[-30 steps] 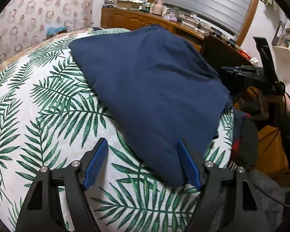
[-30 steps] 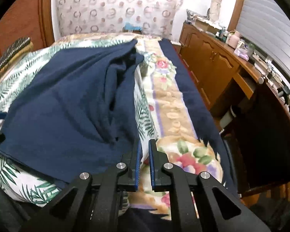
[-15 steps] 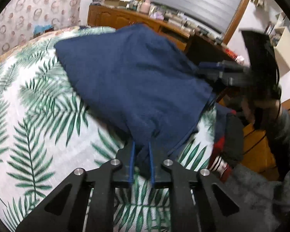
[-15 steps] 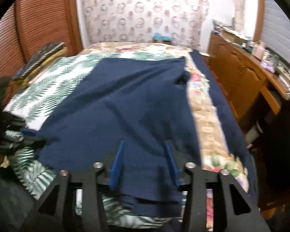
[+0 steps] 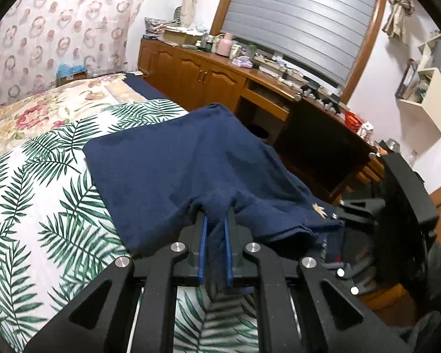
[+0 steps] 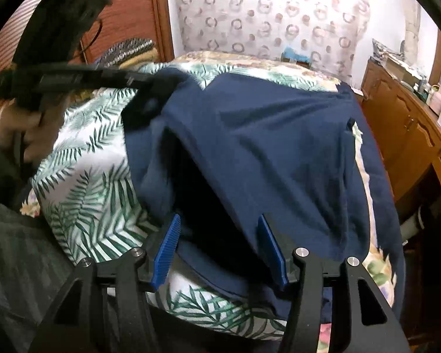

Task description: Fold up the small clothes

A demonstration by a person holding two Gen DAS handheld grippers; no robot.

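A navy blue garment [image 5: 176, 158] lies on the palm-leaf bedspread [image 5: 38, 206]. My left gripper [image 5: 215, 220] is shut on a bunched near edge of the garment and lifts it off the bed. In the right wrist view the garment [image 6: 279, 147] spreads across the bed, its left side raised by the left gripper [image 6: 150, 88]. My right gripper [image 6: 220, 229] is open, its blue pads [image 6: 167, 250] astride the garment's near edge, not closed on it. The right gripper also shows at the right of the left wrist view [image 5: 352, 209].
A wooden cabinet [image 5: 197, 73] with cluttered top runs along the bed's far side, under a shuttered window. A floral quilt [image 5: 44, 108] covers the head of the bed. A patterned curtain [image 6: 264, 14] hangs behind. The person's hand [image 6: 17, 129] holds the left gripper.
My left gripper closed on the garment's edge and lifted it up. My right gripper opened and moved over the garment's near edge.
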